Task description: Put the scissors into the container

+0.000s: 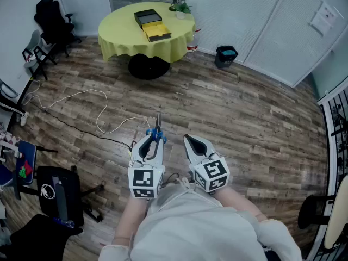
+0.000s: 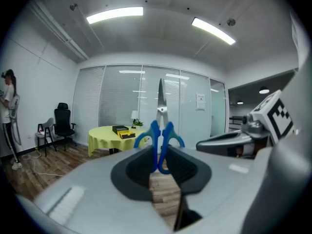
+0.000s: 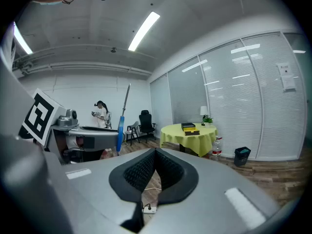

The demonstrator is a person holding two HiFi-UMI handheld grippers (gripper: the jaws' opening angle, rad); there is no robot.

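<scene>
The scissors (image 1: 156,131) have blue handles and point forward with their steel blades closed. My left gripper (image 1: 153,142) is shut on the handles; in the left gripper view the scissors (image 2: 160,139) stand upright between the pads of this gripper (image 2: 161,159). My right gripper (image 1: 190,142) hangs beside it, shut and holding nothing, and its pads meet in the right gripper view (image 3: 155,154). That view also shows the scissors (image 3: 120,130) at the left. Far ahead, a round table with a yellow cloth (image 1: 122,34) carries a black container (image 1: 147,18) and a yellow one (image 1: 156,33).
A lamp and a small plant (image 1: 178,4) stand at the table's far edge. A black bin (image 1: 225,55) sits by the glass wall. A white cable (image 1: 81,99) loops over the wood floor. Office chairs (image 1: 51,18) stand at the left, where a person (image 2: 9,112) stands.
</scene>
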